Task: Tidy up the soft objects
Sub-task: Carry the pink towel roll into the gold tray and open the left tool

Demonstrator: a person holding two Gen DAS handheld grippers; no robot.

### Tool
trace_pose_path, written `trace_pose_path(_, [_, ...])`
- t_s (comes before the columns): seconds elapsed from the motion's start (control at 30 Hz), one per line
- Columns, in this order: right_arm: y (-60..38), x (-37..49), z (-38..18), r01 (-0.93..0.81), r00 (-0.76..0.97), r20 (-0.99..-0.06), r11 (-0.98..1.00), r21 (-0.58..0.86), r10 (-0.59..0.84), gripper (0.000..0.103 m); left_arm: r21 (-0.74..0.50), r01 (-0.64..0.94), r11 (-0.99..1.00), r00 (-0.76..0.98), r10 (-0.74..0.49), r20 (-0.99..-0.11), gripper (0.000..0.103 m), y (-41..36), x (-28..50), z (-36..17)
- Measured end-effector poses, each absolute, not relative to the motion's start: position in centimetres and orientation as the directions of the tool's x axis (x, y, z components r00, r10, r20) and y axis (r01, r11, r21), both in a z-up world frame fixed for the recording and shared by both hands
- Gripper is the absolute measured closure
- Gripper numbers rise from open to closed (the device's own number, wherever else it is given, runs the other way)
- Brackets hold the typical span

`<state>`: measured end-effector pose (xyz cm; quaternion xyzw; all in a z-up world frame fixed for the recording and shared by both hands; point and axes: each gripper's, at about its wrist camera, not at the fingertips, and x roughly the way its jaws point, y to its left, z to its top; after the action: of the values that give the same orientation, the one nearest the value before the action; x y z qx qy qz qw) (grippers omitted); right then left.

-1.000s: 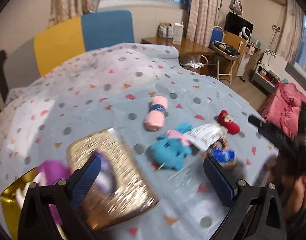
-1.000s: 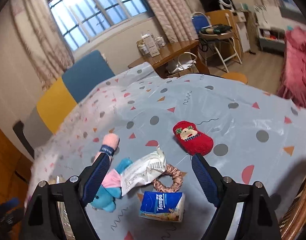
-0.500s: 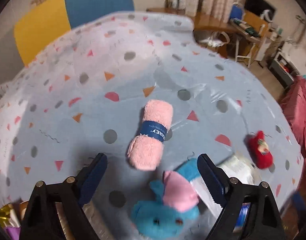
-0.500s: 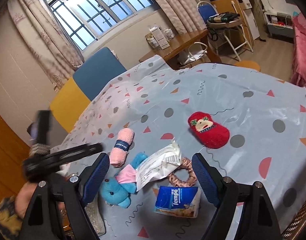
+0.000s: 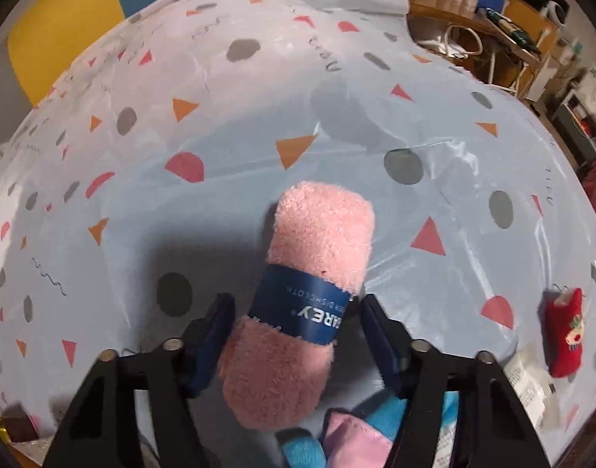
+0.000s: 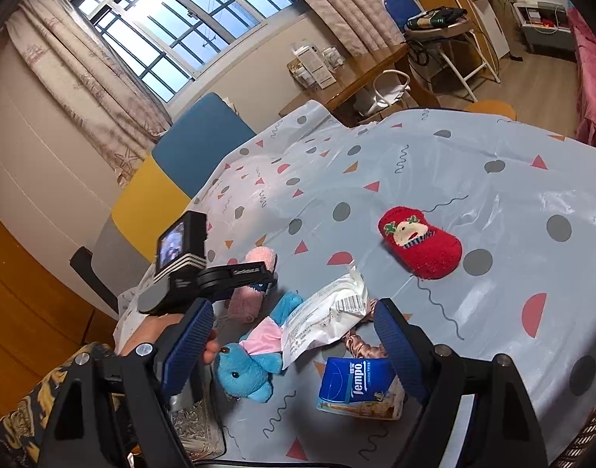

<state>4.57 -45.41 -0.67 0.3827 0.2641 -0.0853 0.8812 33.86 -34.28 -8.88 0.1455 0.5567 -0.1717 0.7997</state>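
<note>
Left gripper (image 5: pixel 296 325) jaws closing around pink rolled cloth (image 5: pixel 304 304); right gripper (image 6: pixel 294 341) open above tissue pack (image 6: pixel 354 388).

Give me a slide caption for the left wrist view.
Left gripper closing around a rolled pink towel on the patterned tablecloth.

On the tablecloth (image 6: pixel 493 195), the rolled towel (image 5: pixel 309 308) lies at centre frame in the left wrist view. Below it lies the plush elephant (image 6: pixel 251 362), the wrapper (image 6: pixel 325 319) across it. The tissue pack (image 6: pixel 356 388) sits lower centre in the right wrist view, the slipper (image 6: pixel 419 241) upper right.
</note>
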Motion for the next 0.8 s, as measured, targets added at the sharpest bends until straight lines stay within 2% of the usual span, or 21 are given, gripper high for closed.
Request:
trace_pose_path(0.07, [-45.4, 4.5, -0.7, 0.353, 0.846, -0.53, 0.692, 0.63, 0.052, 0.017, 0.024, 0.431, 0.902, 0.319, -0.127, -0.939, 0.047, -33.9, 33.9, -9.3])
trace_pose_path(0.13, [-45.4, 4.6, -0.7, 0.353, 0.845, -0.533, 0.692, 0.63, 0.054, 0.017, 0.018, 0.435, 0.9, 0.323, -0.137, -0.937, 0.059, -33.7, 33.9, -9.1])
trace_pose_path(0.23, [-45.3, 4.6, -0.7, 0.356, 0.842, -0.537, 0.696, 0.624, 0.051, 0.017, 0.035, 0.452, 0.891, 0.331, -0.131, -0.935, 0.064, -33.8, 33.4, -8.8])
trace_pose_path(0.37, [-45.3, 4.7, -0.8, 0.363, 0.837, -0.545, 0.698, 0.618, 0.047, 0.017, 0.025, 0.456, 0.889, 0.363, -0.16, -0.918, 0.065, -33.2, 32.1, -7.2])
trace_pose_path(0.57, [-45.4, 4.8, -1.2, 0.377, 0.828, -0.559, 0.687, 0.621, 0.052, 0.017, -0.055, 0.44, 0.896, 0.401, -0.251, -0.881, 0.065, -31.0, 29.0, -3.2])
trace_pose_path(0.8, [-45.5, 5.1, -1.7, 0.408, 0.804, -0.592, 0.681, 0.609, 0.048, 0.017, -0.08, 0.474, 0.877, 0.483, -0.334, -0.81, 0.064, -28.6, 23.8, 1.5])
